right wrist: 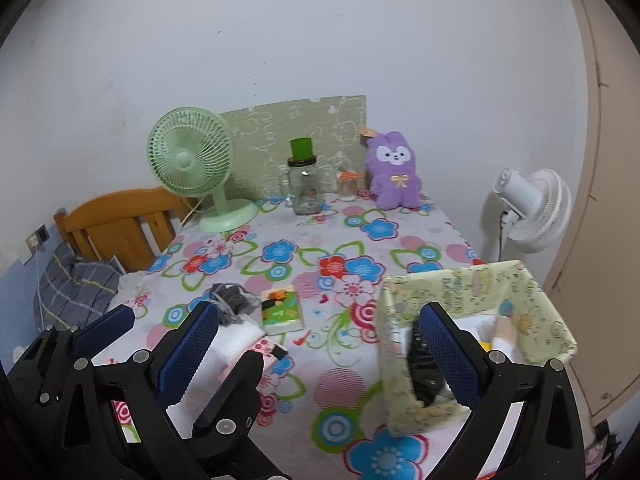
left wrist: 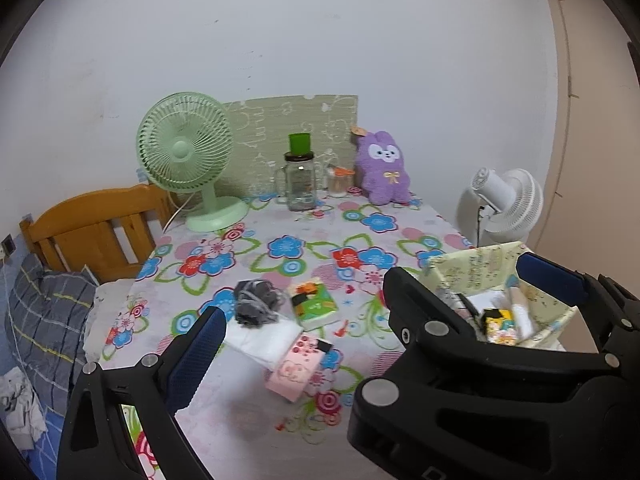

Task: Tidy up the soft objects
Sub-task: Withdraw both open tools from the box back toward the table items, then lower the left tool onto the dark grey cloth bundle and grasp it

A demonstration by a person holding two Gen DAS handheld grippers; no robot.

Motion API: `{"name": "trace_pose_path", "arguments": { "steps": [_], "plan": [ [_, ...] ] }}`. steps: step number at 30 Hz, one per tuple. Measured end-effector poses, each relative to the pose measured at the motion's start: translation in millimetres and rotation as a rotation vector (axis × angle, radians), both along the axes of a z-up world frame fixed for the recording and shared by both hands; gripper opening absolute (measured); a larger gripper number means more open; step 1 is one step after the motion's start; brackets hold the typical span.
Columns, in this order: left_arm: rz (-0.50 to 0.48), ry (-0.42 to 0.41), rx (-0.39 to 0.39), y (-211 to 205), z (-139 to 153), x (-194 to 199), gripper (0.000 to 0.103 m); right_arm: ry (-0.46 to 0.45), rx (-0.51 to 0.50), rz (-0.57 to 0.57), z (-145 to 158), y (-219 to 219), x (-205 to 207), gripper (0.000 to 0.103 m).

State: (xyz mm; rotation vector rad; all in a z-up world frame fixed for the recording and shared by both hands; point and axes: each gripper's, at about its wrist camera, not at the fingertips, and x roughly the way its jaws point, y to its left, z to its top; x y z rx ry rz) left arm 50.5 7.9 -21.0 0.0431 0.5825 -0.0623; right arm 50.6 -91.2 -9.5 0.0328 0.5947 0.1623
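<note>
**Both grippers spread above the flowered table**

Nearest the lens, the right gripper (right wrist: pixel 320 348) hangs with its blue-padded fingers spread wide and empty, one pad over the fabric storage box (right wrist: pixel 400 364). Just left of that box the left gripper (right wrist: pixel 172 328) is also parted, holding nothing. Beyond it, further left of the box, soft items lie on the floral tablecloth (left wrist: pixel 280 224): a grey bundle (left wrist: pixel 254 300), a white folded cloth (left wrist: pixel 264 338) touching it, a pink pouch (left wrist: pixel 294 372) and a green tissue pack (left wrist: pixel 314 304). Far behind the box, a purple plush toy (left wrist: pixel 384 168) sits upright against the wall.
</note>
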Motion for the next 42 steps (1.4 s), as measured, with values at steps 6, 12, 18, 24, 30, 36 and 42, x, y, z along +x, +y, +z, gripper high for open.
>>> {"name": "trace_pose_path", "arguments": {
  "steps": [6,12,18,24,30,36,42],
  "plan": [
    [0.034,0.019,-0.011,20.8,-9.7,11.5,0.099,0.009,-0.004,0.029,-9.4,20.3,13.2,0.102],
    [0.054,0.037,-0.006,36.9,-19.6,26.9,0.099,0.029,-0.003,0.048,-20.2,36.7,27.8,0.102],
    [0.07,0.054,-0.007,50.0,-31.4,47.8,0.099,0.067,0.013,0.051,-34.9,48.3,49.2,0.102],
    [0.075,0.081,-0.02,57.5,-43.0,67.9,0.099,0.093,0.009,0.042,-48.2,56.1,71.0,0.101],
    [0.088,0.106,-0.023,64.3,-54.9,86.2,0.099,0.118,-0.001,0.027,-60.4,62.2,89.2,0.099],
    [0.096,0.137,-0.031,69.6,-70.2,103.7,0.094,0.152,-0.001,0.005,-74.2,64.1,104.4,0.099],
    [0.079,0.177,-0.051,71.3,-84.2,118.4,0.086,0.185,0.0,-0.013,-88.8,63.5,117.2,0.099]
  ]
}}
